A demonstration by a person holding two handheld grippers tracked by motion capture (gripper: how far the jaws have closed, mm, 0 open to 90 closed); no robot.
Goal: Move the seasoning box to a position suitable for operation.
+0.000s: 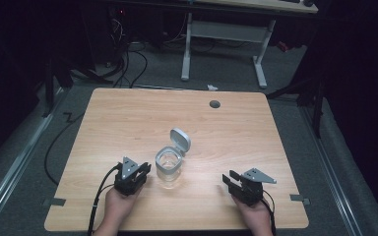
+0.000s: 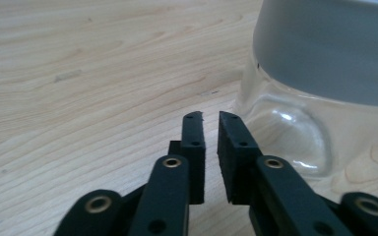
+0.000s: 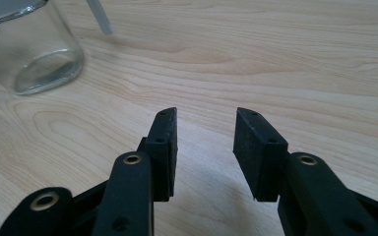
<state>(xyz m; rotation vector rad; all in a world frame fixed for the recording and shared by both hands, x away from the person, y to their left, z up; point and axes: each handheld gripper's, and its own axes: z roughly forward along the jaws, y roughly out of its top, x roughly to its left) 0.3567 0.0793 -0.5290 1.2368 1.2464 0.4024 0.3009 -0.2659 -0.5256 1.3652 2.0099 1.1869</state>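
Nearest the person, the left gripper (image 1: pixel 145 170) rests low over the wooden table (image 1: pixel 128 118) with its jaws drawn to a narrow slit and nothing between them, while the right gripper (image 1: pixel 230 178) sits well off to the other side with its jaws moderately apart, also empty. Just ahead and to the right of the left gripper's tips stands a small clear glass jar (image 1: pixel 168 166), upright, its grey collar (image 2: pixel 325 44) looming close in the left gripper view; from the right gripper it lies well to the left and a little forward. Its grey flip lid (image 1: pixel 180 140) stands open, hinged at the jar's far side. The jar looks rigid, light and empty, but smooth glass is likely slippery and would break if tipped or dropped; the straight wall below the collar seems the surest place to pinch, or the collar itself, which may give better friction. The raised lid looks thin and is best left alone or pushed gently. Beyond the jar the tabletop runs bare toward a cable hole (image 1: pixel 214 104) near the far edge, leaving broad room on every side.
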